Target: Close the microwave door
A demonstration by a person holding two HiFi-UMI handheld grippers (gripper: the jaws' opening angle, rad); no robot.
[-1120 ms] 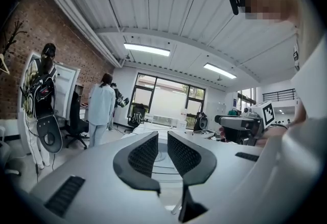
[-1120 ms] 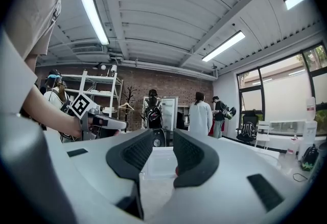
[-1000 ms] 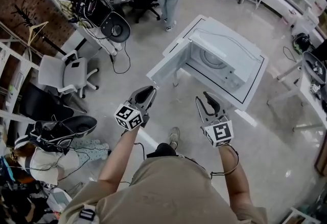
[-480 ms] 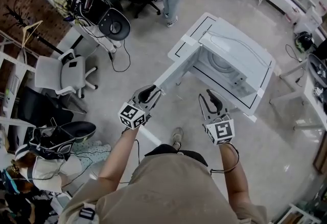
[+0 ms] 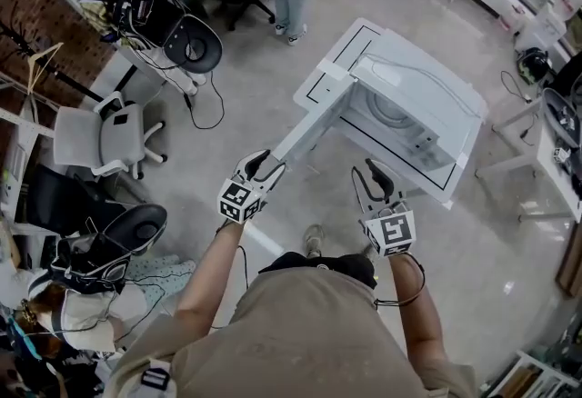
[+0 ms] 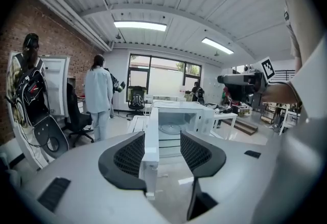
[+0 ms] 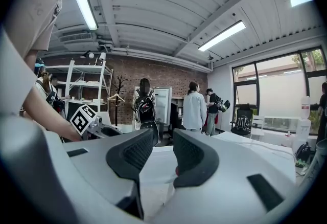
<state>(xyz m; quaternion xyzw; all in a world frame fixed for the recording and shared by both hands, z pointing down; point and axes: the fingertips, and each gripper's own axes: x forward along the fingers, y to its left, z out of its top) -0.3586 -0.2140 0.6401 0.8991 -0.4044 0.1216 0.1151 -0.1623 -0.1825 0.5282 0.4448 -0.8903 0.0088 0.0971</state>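
Workshop floor, grey and polished; brick wall, office chairs and standing people, all well apart from the work.

1. Counter: white, with a black line inset along its edges.
2. Microwave: white, filling most of the counter top. Its cavity faces me and the turntable shows inside.
3. Microwave door: a white slab standing fully open. It is hinged at the cavity's left side and reaches out past the counter's near edge toward me, free edge nearest.
4. Left hand-held gripper: its jaws are wide and have just been opening. The door's free edge stands between them, close by the left pad; I cannot tell whether it touches.
5. Right hand-held gripper: its jaws are narrowly apart with nothing between them. It hangs off the counter's near edge, clear of the microwave.

Step in hand, as I judge it: meeting the door's free edge. The door has not yet started to close.

Next move calls for a nip or a flat push on that edge. The door must then sweep in an arc about its hinge, across to the cavity, until it latches.
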